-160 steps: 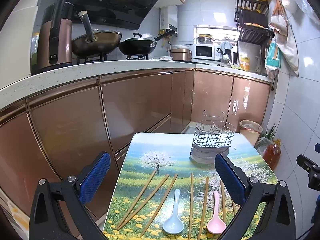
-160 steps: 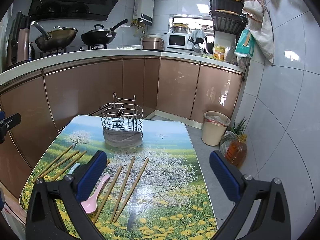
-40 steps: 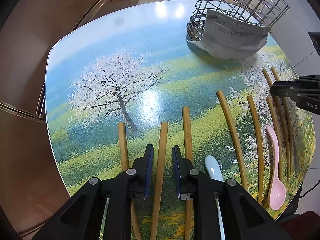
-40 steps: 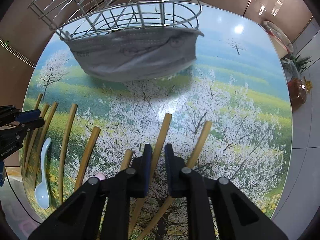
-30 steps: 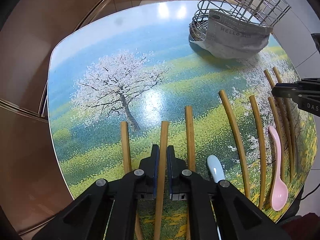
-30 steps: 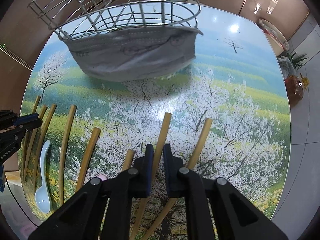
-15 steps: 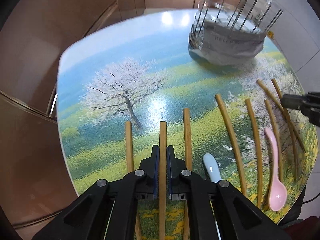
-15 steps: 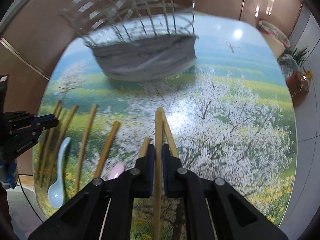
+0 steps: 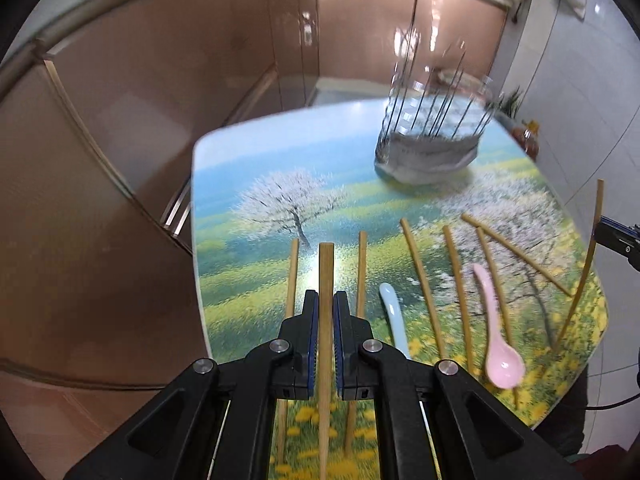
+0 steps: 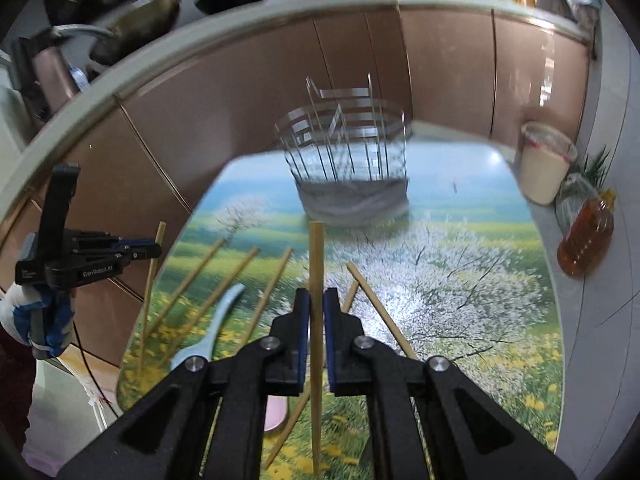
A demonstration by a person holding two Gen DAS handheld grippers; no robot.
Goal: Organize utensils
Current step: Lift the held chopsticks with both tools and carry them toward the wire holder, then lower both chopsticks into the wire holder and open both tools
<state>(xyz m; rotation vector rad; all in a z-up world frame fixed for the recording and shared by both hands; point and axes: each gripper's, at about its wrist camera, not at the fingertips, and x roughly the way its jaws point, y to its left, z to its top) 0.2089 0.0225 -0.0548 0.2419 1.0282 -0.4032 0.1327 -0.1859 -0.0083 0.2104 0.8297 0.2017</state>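
Each hand holds one chopstick clear of the worktop (image 9: pixel 248 168). The left gripper (image 9: pixel 326 300) has its jaws pinched tight on a pale bamboo chopstick (image 9: pixel 326 264), a straight square-cut stick that runs forward between the blue pads and out past them. The right gripper (image 10: pixel 316 300) grips another chopstick (image 10: pixel 315 256) the same way, jaws closed on it, its blunt end pointing toward the wire basket (image 10: pixel 344 148).

That basket stands at the far end of the worktop, a round holder of thin metal wires with a grey cloth wrapped around its foot; it is blurred in both views.

The remaining chopsticks (image 9: pixel 416 264) lie spread on the glossy surface printed with a blossoming tree and yellow flowers, all the same tan colour, most roughly parallel, one lying slantwise across the others. Among them rest a pale blue spoon (image 9: pixel 394 320) and a pink spoon (image 9: pixel 496 328), bowls toward the near edge.

A bottle of amber oil (image 10: pixel 586 236) stands on the floor beside the worktop.
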